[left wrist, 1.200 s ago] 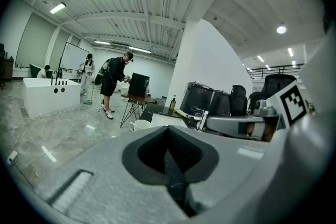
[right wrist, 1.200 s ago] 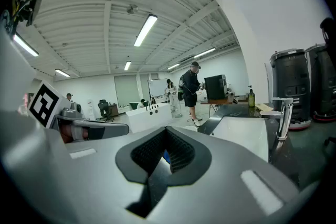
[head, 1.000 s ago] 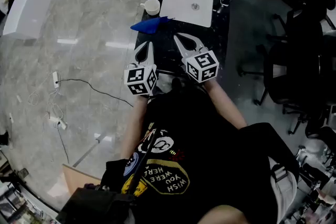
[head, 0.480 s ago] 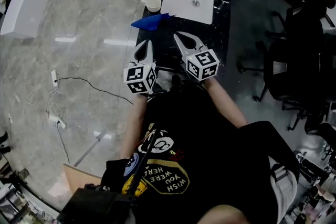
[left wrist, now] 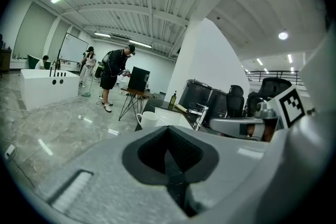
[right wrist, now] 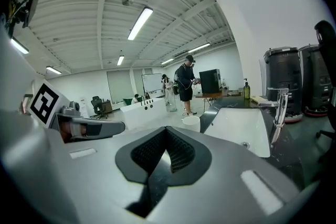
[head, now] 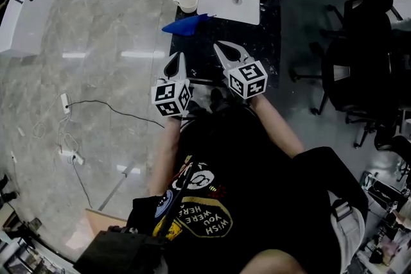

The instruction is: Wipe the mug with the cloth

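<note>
Head view: mug [head: 187, 2] at far left edge of desk [head: 266, 45], blue cloth [head: 186, 24] just nearer; left hand-held gripper [head: 178, 56] and right hand-held gripper [head: 221, 46] well short of both. Left gripper view: jaws together, empty. Right gripper view: jaws closed, nothing held. Risk: a careless reach could knock the mug off the edge.

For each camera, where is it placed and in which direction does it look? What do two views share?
Head view: on the person's head, looking steeply down at the counter; torso, forearms, left gripper, right gripper show.
Left gripper view: on the left gripper, looking along its shut jaws toward the mug; right gripper shows at right.
Right gripper view: on the right gripper, facing the sink; left gripper shows at left.
Shared: the mug, in all three.
</note>
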Demonstrator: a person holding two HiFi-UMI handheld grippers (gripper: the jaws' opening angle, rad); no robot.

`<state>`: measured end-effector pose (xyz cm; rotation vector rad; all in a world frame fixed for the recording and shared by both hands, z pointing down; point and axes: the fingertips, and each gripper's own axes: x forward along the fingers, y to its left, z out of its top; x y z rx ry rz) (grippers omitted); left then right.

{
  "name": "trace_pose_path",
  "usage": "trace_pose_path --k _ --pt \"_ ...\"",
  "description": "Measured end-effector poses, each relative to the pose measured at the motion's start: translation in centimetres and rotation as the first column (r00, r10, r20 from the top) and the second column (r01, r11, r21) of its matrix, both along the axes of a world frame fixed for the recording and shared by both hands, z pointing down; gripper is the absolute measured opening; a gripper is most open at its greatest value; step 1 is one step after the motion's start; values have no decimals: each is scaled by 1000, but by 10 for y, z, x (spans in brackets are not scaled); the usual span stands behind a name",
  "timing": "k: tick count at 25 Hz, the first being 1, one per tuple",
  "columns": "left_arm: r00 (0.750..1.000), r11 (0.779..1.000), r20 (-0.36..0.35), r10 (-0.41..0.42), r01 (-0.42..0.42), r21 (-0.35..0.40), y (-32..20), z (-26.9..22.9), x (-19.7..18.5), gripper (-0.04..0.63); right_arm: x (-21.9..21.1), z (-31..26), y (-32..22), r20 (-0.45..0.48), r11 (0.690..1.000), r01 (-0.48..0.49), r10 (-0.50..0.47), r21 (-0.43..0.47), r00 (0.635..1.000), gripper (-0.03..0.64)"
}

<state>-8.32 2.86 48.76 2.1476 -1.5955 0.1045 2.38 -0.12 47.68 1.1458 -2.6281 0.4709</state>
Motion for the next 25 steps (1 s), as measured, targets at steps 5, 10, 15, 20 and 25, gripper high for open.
trace_pose_path --k 5,10,15,20,25 --pt "1000 1000 -19 8 -8 -9 11 4 -9 4 -5 0 9 -3 1000 -24 24 -6 1000 3" --pt "999 999 -30 18 -19 -29 7 13 -9 4 -6 7 10 -18 999 -24 24 -20 1000 3" --pt "1000 1000 -24 11 -12 -27 -10 12 -2 4 -4 13 -8 -15 999 -5 4 -32 1000 3" --pt "1000 1000 4 -13 13 -22 -33 11 0 4 -9 18 -38 -5 998 48 -48 -29 999 3" --pt "999 999 18 -34 34 28 -66 33 3 3 -22 37 -64 -14 986 159 -159 -46 987 3"
